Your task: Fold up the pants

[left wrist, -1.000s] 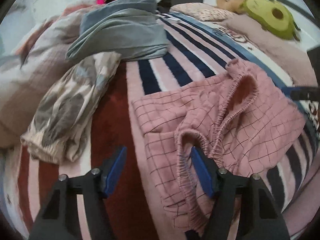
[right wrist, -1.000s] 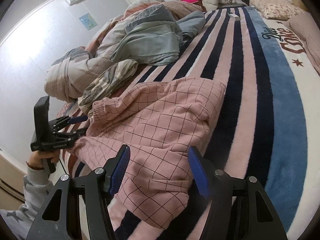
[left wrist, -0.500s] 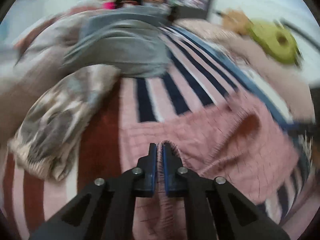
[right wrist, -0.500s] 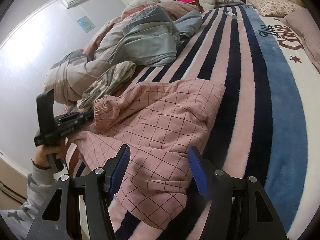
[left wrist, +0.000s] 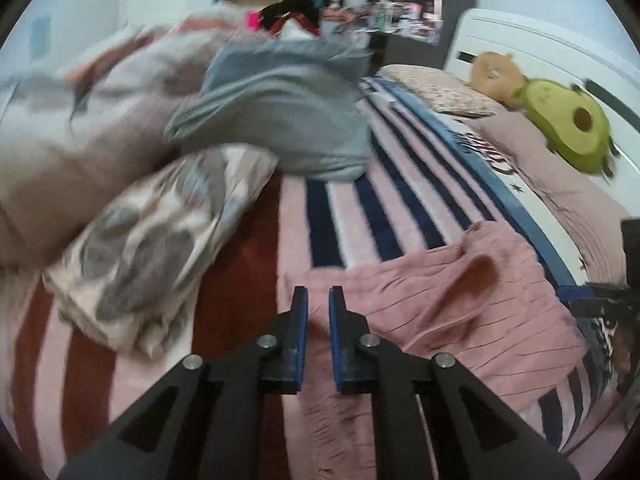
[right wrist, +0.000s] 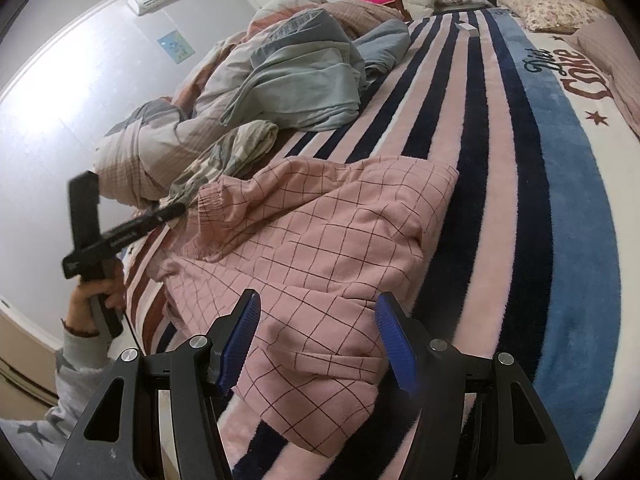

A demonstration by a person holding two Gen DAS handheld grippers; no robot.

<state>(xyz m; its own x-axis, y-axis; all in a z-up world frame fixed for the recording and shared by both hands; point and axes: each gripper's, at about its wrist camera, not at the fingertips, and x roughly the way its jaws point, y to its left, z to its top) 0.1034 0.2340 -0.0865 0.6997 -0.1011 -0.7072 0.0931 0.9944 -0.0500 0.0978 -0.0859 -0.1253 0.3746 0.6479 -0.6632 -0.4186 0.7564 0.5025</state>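
Bed under a pink-and-navy striped plush blanket (right wrist: pixel 492 184) — your work surface. Pink checked flannel pants (right wrist: pixel 320 248) lie crumpled across it. Left gripper (right wrist: pixel 176 210): pinching the elastic waistband, likely to draw it flat. Right gripper (right wrist: pixel 316 336): spread, hovering over a leg — holding nothing.

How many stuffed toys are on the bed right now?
2, both by the headboard: a green avocado toy and a tan plush just behind it, touching. Others may be hidden under the heaped bedding.
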